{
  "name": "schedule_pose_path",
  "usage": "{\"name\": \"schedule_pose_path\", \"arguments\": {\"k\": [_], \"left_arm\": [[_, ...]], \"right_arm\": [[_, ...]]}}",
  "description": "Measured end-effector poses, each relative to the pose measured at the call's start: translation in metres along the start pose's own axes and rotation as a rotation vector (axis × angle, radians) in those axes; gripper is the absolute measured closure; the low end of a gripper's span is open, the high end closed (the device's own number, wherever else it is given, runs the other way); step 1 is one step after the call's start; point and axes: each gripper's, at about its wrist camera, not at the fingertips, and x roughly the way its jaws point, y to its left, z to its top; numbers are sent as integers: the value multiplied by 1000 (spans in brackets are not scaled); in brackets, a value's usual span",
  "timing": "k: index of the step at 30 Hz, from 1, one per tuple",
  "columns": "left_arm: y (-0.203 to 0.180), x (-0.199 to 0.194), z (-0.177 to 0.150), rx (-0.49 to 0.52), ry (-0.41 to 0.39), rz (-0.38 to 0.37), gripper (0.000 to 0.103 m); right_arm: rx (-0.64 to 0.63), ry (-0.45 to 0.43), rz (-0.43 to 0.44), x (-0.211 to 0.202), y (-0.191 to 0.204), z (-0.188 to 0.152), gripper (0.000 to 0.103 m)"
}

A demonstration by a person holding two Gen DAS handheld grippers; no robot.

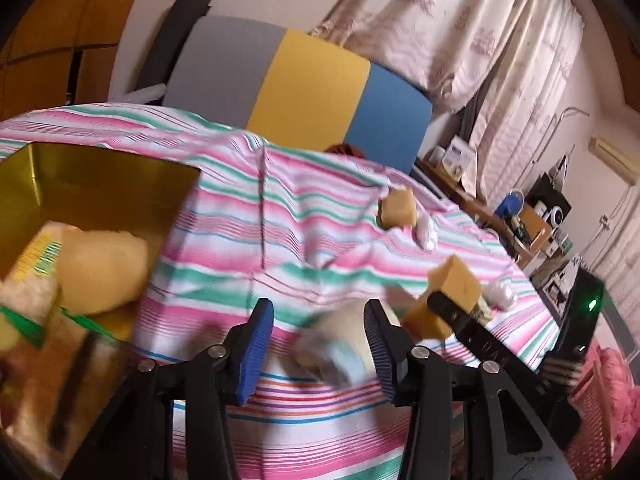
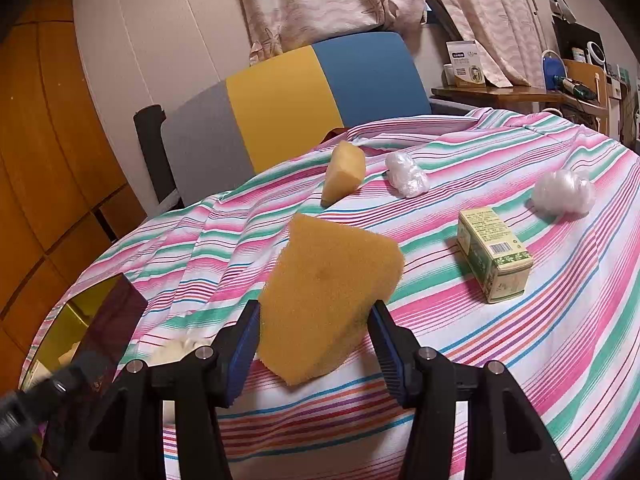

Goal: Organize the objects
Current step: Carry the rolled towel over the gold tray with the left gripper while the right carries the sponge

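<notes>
The right gripper [image 2: 314,344] has its jaws pinching a yellow sponge wedge [image 2: 328,300], the pads pressed into its two flanks near the lower end; the wedge stands up and away from the jaws, its long axis tilted toward the far right and its broad face turned to the camera. It hangs clear of the striped cloth [image 2: 500,360] that covers the counter. The gold box [image 2: 80,312] where things are being gathered lies low and to the left of this gripper, so in my judgement the coming move is a carry leftward and a little nearer, with the wedge brought over the open rim before release. The left gripper [image 1: 320,344] sits just beside that box [image 1: 100,184], nearer to it than the right one; its jaws stand apart around a blurred whitish lump [image 1: 340,344], and I cannot tell whether the pads press on it. Already in the box are a pale yellow sponge [image 1: 100,272] and a printed packet [image 1: 36,264]. Left on the cloth are a second sponge wedge [image 2: 344,172] at the far middle, two crumpled plastic wads [image 2: 406,176] [image 2: 564,192], and a green-and-cream carton [image 2: 496,256] lying with its long axis running near to far.
</notes>
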Motion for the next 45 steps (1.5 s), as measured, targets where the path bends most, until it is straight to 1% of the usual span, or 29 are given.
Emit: {"name": "schedule_pose_path", "arguments": {"k": [2,3,4,6,7,8,9,10,11,13,15,17,18,19,20,21,23,26,31,35,39,40,42,45], "left_arm": [[5,-2,3,-6,2,9,62],[8,-1,3,-9,5,7,62],[6,0,4,-4,15,-3,62],[-4,8,3,48,58,-25,57],[-10,10,2,75,60,-26,45],[-15,11,1,100,61,-30,26],[-21,12,0,127,62,-37,19],[-26,12,-1,151,53,-33,14],[-28,13,-2,171,53,-27,14],[-34,23,-3,221,96,-11,15],[-38,36,-7,263,151,-16,16],[-39,48,-13,305,190,-1,22],[-38,53,-17,312,207,-6,23],[-38,54,-20,305,210,-18,25],[-37,55,-22,288,214,-40,31],[-39,55,-23,284,209,-37,31],[-41,53,-23,280,195,-32,35],[-36,45,-19,242,187,-48,38],[-19,13,2,143,92,-52,39],[-1,-10,21,107,17,-25,39],[26,-30,43,66,-56,38,39],[34,-32,46,57,-65,52,39],[53,-36,54,30,-80,103,39],[83,-38,65,-33,-73,180,39]], "right_arm": [[-6,3,-4,2,2,0,48],[-8,5,-5,2,2,0,48],[-11,5,-7,3,3,0,48],[-13,3,-10,3,3,-1,48],[-13,2,-11,2,3,-1,48],[-10,0,-11,2,3,-1,48],[-6,-3,-13,2,2,-1,48],[0,-6,-15,1,1,-1,48],[6,-7,-16,1,0,-1,48],[15,-7,-15,1,-2,-1,48],[20,-4,-13,2,-3,-1,48],[21,-4,-12,2,-3,-1,48],[22,-4,-12,2,-3,-1,48],[23,-5,-11,3,-3,-2,48],[25,-5,-10,3,-4,-2,48],[27,-4,-9,3,-4,-2,48],[32,-4,-7,3,-4,-2,48],[33,-5,-6,3,-5,-2,48],[21,-6,-11,3,-3,-2,48],[1,-5,-17,2,1,-2,48],[-23,-2,-22,2,5,-3,48],[-27,0,-24,3,6,-3,48],[-34,2,-28,3,8,-4,48],[-44,4,-34,3,10,-4,48]]}}
